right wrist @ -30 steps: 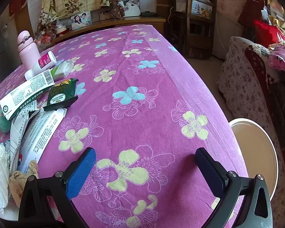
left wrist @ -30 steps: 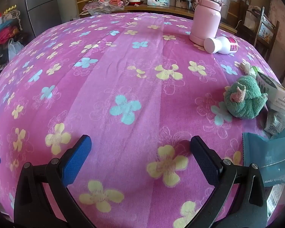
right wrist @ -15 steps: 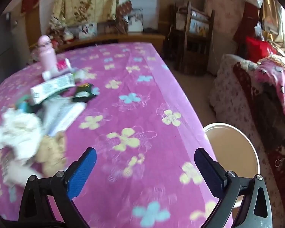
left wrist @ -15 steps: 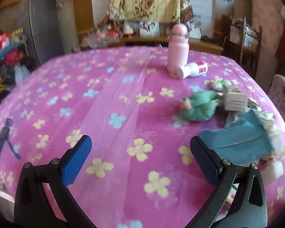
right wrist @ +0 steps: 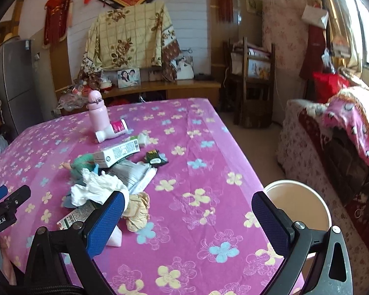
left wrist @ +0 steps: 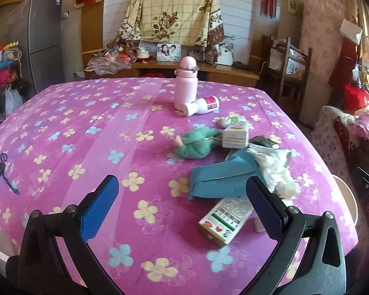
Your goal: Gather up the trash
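Observation:
A trash pile lies on the pink flowered tablecloth (left wrist: pixel 91 127): a teal packet (left wrist: pixel 219 179), crumpled white tissue (left wrist: pixel 275 169), a printed carton (left wrist: pixel 223 221) and a white box (left wrist: pixel 235 134). My left gripper (left wrist: pixel 182 196) hovers open above the near table edge, left of the pile, holding nothing. In the right wrist view the tissue (right wrist: pixel 96 189), a tan crumpled paper (right wrist: pixel 137 211), a long white box (right wrist: pixel 118 153) and a dark green packet (right wrist: pixel 156 158) show. My right gripper (right wrist: pixel 188 211) is open and empty, over the table's near right part. A round beige bin (right wrist: pixel 297 204) stands beside the table.
A pink bottle (left wrist: pixel 185 86) stands far on the table with a white bottle (left wrist: pixel 201 105) lying against it. A green plush toy (left wrist: pixel 196 145) rests by the pile. The left gripper's body (right wrist: pixel 2 204) shows at the left edge. A covered sofa (right wrist: pixel 344 132) is on the right.
Both grippers have pulled back and risen from the tablecloth, so the whole table, the pile and the room now show. Both stay open and empty.

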A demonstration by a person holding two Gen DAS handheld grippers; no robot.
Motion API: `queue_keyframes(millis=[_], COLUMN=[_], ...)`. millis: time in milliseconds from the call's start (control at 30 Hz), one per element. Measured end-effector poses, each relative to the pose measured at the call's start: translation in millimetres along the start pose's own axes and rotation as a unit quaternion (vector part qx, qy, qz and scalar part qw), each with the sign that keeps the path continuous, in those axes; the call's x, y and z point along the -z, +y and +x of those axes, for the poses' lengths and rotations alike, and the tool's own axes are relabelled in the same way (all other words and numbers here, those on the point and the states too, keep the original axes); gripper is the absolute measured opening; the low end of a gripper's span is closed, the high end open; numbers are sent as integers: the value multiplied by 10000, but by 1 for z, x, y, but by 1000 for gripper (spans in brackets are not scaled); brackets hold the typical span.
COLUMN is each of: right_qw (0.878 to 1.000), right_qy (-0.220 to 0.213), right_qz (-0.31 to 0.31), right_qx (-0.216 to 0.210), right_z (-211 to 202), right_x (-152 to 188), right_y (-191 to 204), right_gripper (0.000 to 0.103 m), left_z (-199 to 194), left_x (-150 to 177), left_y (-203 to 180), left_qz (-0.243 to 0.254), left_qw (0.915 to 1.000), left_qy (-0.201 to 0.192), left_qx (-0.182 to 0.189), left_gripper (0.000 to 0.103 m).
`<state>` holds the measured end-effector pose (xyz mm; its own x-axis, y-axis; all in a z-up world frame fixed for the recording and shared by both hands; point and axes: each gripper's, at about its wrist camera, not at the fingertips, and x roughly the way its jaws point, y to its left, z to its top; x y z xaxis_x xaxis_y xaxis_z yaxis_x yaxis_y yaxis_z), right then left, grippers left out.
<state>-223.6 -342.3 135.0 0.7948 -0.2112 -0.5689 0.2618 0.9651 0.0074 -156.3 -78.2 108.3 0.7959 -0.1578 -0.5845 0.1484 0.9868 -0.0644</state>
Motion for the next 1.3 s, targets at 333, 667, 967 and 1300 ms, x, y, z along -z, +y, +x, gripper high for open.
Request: queue_keyframes(millis=[333,667,967,1300], right_qw=[9998,9997,9998,9995], right_qy=[-157,-183,-140,-150], right_qz=[-76,52,68,245], right_qx=[-52,-157,-145,-156], right_z=[-14,-14,-11,-9], right_x=[-2,0,3,5], right_y=[10,9,10,3], right_gripper=[102,102,102,102], left_z=[-21,-30,-33,-34], left_x=[-7,-6,-4,-3], left_y=[-11,-18,-22,-23], left_qz=[67,151,189,226], left_qw=[9995,9984,9978,9970], left_qy=[-290,-543,-626,-722], left_qx=[49,-48,-68,-171], left_gripper=[103,103,103,103])
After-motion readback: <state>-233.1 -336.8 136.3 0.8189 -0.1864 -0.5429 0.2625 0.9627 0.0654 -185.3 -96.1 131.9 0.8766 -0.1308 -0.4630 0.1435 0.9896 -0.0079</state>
